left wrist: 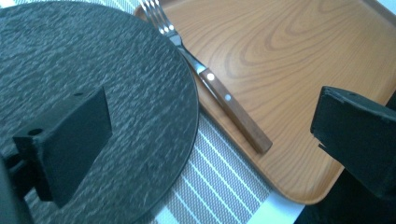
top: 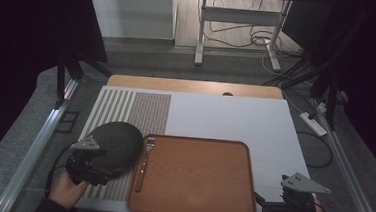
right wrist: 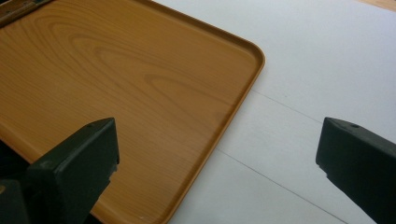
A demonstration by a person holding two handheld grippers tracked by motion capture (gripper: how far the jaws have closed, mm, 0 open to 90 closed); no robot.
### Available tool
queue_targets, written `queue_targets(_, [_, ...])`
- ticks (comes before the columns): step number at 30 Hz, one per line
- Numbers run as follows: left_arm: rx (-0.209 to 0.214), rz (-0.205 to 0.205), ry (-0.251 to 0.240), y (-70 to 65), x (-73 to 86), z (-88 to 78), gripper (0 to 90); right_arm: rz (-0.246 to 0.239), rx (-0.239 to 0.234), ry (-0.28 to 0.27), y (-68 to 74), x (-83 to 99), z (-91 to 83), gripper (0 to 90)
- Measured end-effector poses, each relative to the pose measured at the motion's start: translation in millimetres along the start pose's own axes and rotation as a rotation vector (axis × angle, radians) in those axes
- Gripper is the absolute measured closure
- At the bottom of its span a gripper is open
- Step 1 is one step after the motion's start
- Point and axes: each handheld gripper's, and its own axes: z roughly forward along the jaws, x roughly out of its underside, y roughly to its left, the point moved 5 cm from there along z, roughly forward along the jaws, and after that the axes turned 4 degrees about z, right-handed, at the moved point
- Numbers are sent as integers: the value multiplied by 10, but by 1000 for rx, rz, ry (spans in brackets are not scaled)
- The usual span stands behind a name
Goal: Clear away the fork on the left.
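Note:
A dark round slate plate (top: 116, 141) (left wrist: 93, 60) lies on a striped placemat (top: 145, 110) (left wrist: 219, 186) at the left. Beside it sits a wooden tray (top: 196, 177) (left wrist: 289, 56) (right wrist: 116, 70). A fork (top: 143, 163) (left wrist: 219, 93) with a wooden handle rests along the tray's left rim, tines pointing away from me. My left gripper (top: 96, 167) (left wrist: 210, 112) stands open over the plate's near edge, with nothing between its jaws. My right gripper (top: 264, 201) (right wrist: 215, 135) is open too, low at the tray's near right corner, holding nothing.
A white board (top: 235, 119) (right wrist: 327, 56) covers the wooden table under the tray and placemat. Metal rails run along both sides of the table. Behind it are a desk frame (top: 242, 19) and cables on the floor.

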Motion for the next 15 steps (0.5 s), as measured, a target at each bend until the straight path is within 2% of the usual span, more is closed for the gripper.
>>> queue_targets(8, [-15,-27,-3,7,122,-104,0,-5,0,1,4,1,2,0])
queue_targets(12, [-37,-34,2,9,182,-150,0,-5,0,1,4,1,2,0])
queue_targets(15, [-42,-41,-20,3,196,-198,0,-5,0,1,5,0,2,0])
